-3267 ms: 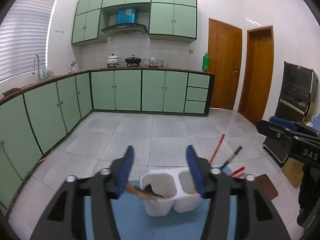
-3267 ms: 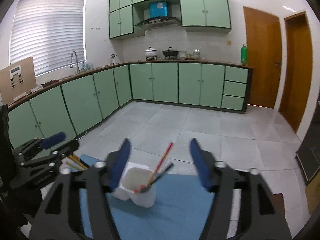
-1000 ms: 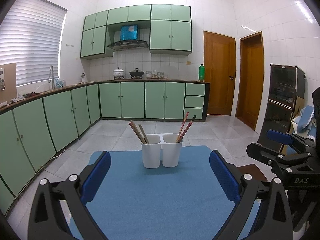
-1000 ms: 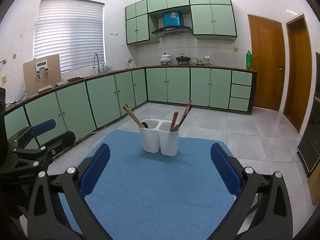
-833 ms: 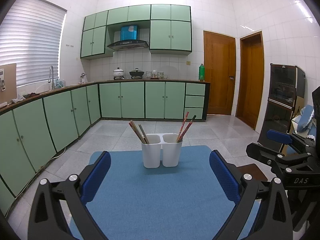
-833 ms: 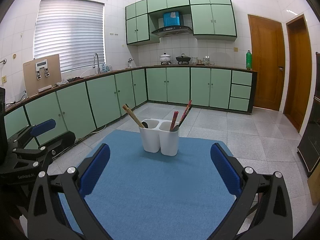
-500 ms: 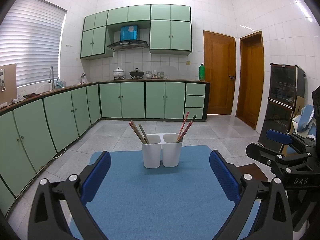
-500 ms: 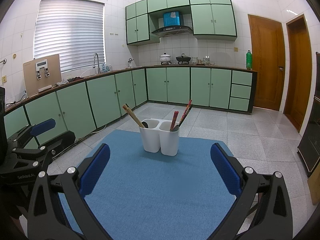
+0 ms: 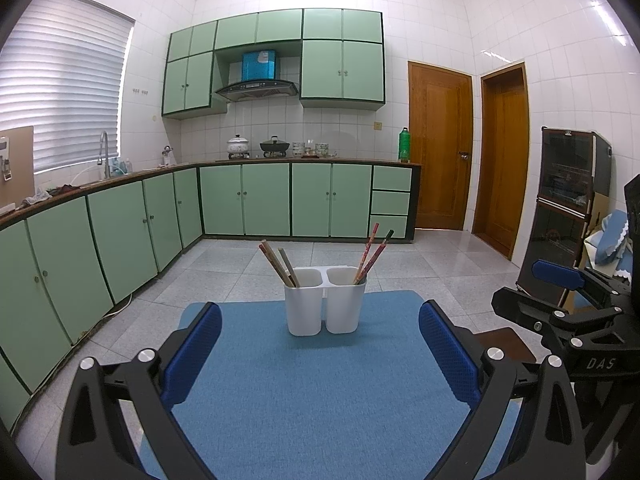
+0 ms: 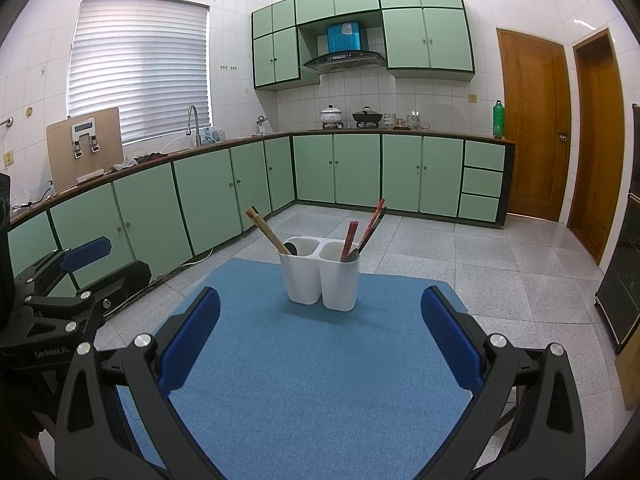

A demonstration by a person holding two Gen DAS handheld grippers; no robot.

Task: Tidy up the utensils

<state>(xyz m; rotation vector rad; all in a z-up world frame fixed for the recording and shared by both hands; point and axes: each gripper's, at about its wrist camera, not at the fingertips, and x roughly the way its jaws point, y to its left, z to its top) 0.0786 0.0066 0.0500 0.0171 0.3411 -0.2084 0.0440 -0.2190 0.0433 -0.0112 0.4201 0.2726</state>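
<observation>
A white two-compartment utensil holder [image 9: 324, 304] stands upright at the far middle of the blue mat [image 9: 320, 392]; it also shows in the right wrist view [image 10: 319, 272]. Its left cup holds wooden chopsticks [image 9: 276, 262] and a dark spoon [image 10: 291, 248]. Its right cup holds red and dark chopsticks [image 9: 370, 254]. My left gripper [image 9: 320, 354] is open and empty, well short of the holder. My right gripper [image 10: 320, 338] is open and empty, also short of it. Each gripper shows at the edge of the other's view.
The mat covers a small table above a grey tiled floor. Green cabinets [image 9: 264, 200] line the left and far walls. Two wooden doors [image 9: 440, 148] stand at the right. A dark cabinet [image 9: 568, 208] stands at the far right.
Since 3.3 s ago both grippers have drawn back from the holder and opened wide. Over the last second nothing has visibly moved.
</observation>
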